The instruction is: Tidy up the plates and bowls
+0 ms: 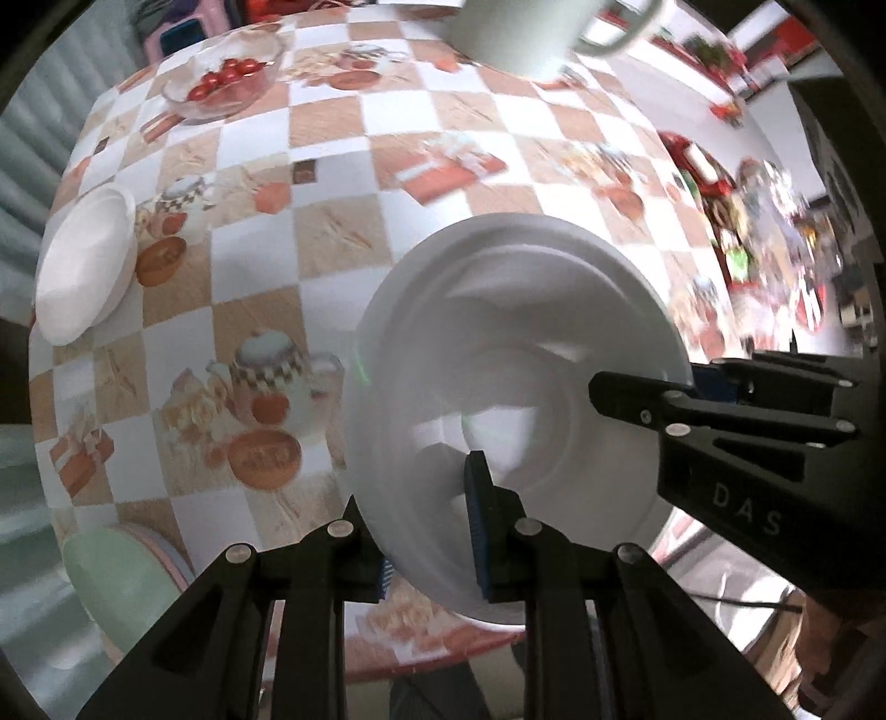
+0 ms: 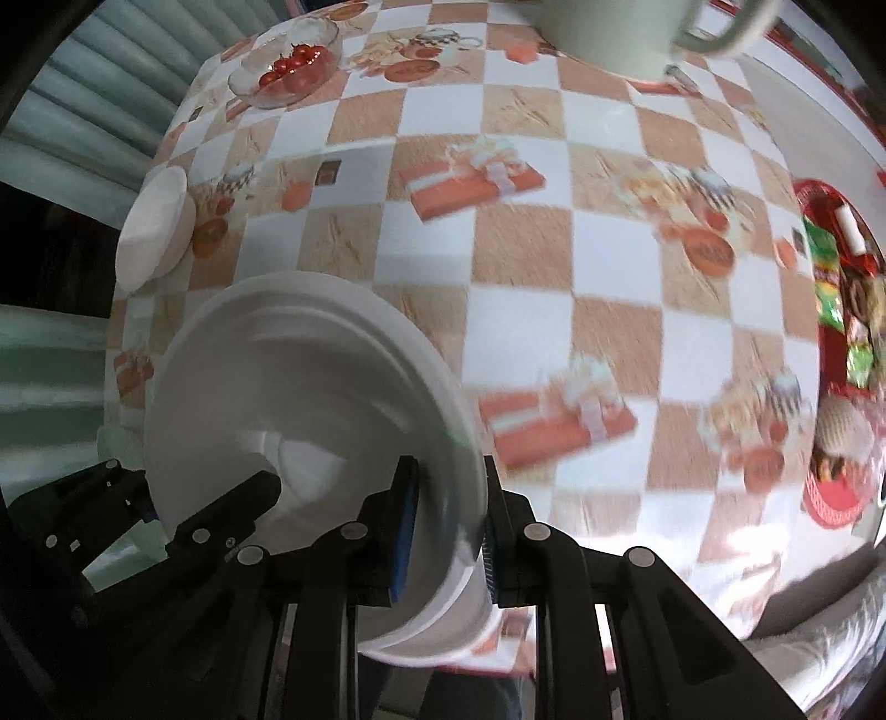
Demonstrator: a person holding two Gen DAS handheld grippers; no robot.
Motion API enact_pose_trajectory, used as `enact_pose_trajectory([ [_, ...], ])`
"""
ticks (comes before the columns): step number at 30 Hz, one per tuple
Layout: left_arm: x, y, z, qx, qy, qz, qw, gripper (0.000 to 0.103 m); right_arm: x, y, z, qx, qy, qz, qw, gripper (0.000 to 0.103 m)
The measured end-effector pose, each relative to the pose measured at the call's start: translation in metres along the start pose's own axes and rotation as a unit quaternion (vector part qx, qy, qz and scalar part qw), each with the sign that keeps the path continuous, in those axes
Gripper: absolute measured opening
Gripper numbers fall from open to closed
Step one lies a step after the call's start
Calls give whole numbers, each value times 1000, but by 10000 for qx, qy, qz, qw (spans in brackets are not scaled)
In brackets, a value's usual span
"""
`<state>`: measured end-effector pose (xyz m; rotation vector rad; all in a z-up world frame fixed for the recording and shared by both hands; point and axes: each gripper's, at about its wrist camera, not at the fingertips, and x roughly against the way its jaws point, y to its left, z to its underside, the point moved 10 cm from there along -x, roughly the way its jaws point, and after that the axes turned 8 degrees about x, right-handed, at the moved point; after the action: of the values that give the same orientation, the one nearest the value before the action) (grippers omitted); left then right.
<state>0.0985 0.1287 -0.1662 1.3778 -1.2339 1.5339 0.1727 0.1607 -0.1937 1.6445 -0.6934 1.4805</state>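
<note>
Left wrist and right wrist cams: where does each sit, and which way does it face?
Left wrist: on the left gripper, facing across the checkered table; its fingers pinch the white bowl, right gripper at right.
Right wrist: on the right gripper, same direction; its fingers clamp that bowl's rim, left gripper at lower left.
Shared: bowl, tomato bowl, mug.

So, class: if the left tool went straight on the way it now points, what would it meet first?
The left tool already grips the white bowl. Beyond it, probably bare checked tablecloth; depth is unclear.
</note>
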Motion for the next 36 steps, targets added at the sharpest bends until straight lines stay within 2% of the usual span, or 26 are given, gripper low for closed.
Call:
enact_pose_trajectory([
  [8,-1,-21,44,-458,400,123,9981,23,-5,-1,48,-301,206,-5,9993,22],
  [16,-16,-29,65,-606,777,183,9950,23,-18,-6,80,-533,417,7,9977,22],
  [27,-29,-27,67,-552,849,107,9948,24,-30,-6,85,-557,432,20,9975,22],
  [34,-31,-27,68,-565,761,18,9955,25,-39,-6,86,-613,385,-29,9974,22],
  [36,-31,-26,67,-551,711,-27,9959,33,-39,-6,85,-626,349,-95,9974,22],
])
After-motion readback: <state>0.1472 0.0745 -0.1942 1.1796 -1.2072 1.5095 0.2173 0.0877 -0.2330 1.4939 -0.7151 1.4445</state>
